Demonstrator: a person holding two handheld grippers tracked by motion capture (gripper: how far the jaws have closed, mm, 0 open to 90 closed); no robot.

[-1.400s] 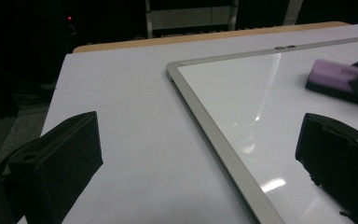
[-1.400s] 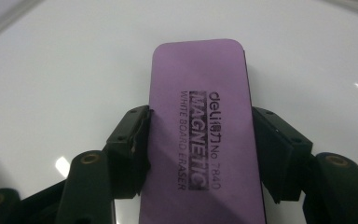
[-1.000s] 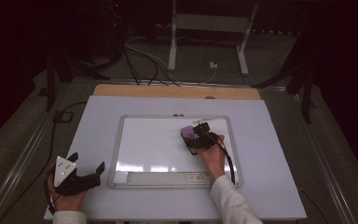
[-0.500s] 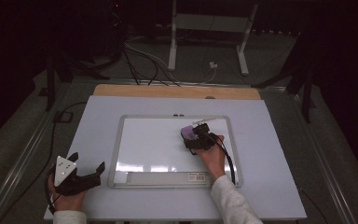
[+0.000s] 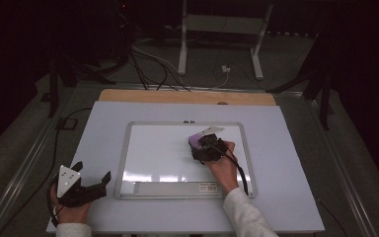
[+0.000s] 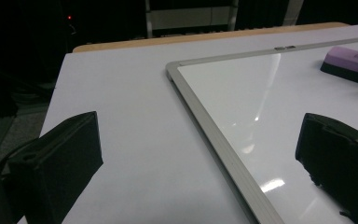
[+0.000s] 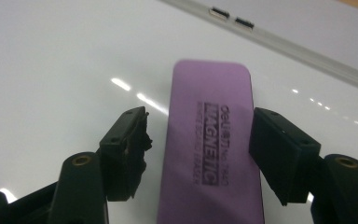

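A purple magnetic eraser [image 7: 209, 154] lies flat on the whiteboard [image 7: 51, 70], toward its upper right [image 5: 196, 139]. My right gripper [image 7: 198, 126] straddles the eraser's near end. Its jaws have just been opening: a gap shows between the left pad and the eraser, while the right pad stands at its edge. In the high view the right gripper [image 5: 202, 148] rests over the whiteboard [image 5: 158, 153]. My left gripper [image 5: 93, 171] sits wide open and empty on the table at the near left. Its jaws [image 6: 200, 135] point at the board's corner [image 6: 242, 93].
The whiteboard lies in the middle of a white table top [image 5: 286, 173] with a wooden strip [image 5: 177, 96] along the far edge. A pen tray [image 5: 172, 187] runs along the board's near side. A metal stand [image 5: 217, 44] and cables sit on the floor beyond.
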